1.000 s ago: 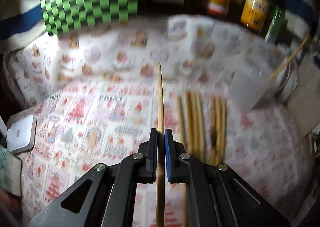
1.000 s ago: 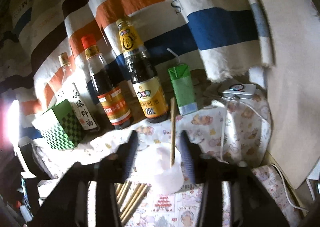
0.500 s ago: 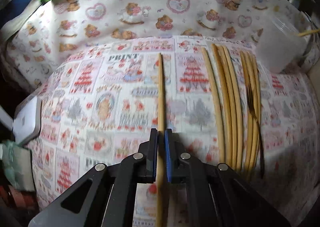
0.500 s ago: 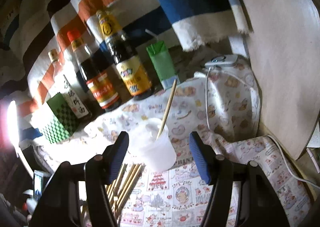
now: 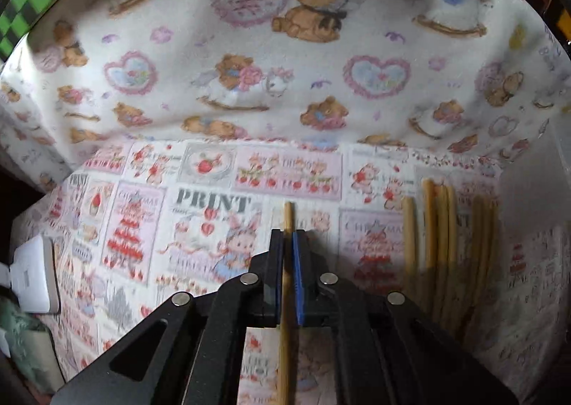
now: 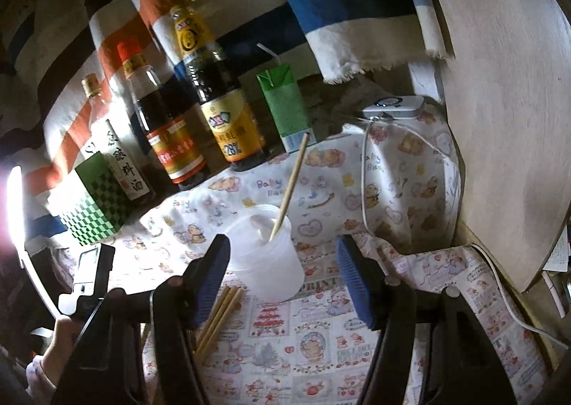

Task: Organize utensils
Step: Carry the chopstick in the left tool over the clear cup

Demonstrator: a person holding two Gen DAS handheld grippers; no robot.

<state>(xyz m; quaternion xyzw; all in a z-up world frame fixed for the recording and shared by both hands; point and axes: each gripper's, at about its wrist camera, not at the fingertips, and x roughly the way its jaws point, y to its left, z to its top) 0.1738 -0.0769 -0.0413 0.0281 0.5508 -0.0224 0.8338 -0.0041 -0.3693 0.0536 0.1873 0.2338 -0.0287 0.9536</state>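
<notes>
The left tongs [image 5: 288, 244] pinch a single pale wooden chopstick [image 5: 285, 330], tip low over the printed cloth on the tabletop [image 5: 200, 205]. The right tongs [image 6: 282, 280] stand spread around, apparently not touching, the translucent plastic cup [image 6: 266, 255] holding another chopstick [image 6: 291, 183]. Closing carelessly could tip that light cup; loose chopsticks [image 5: 446, 244] lie beside it.
</notes>
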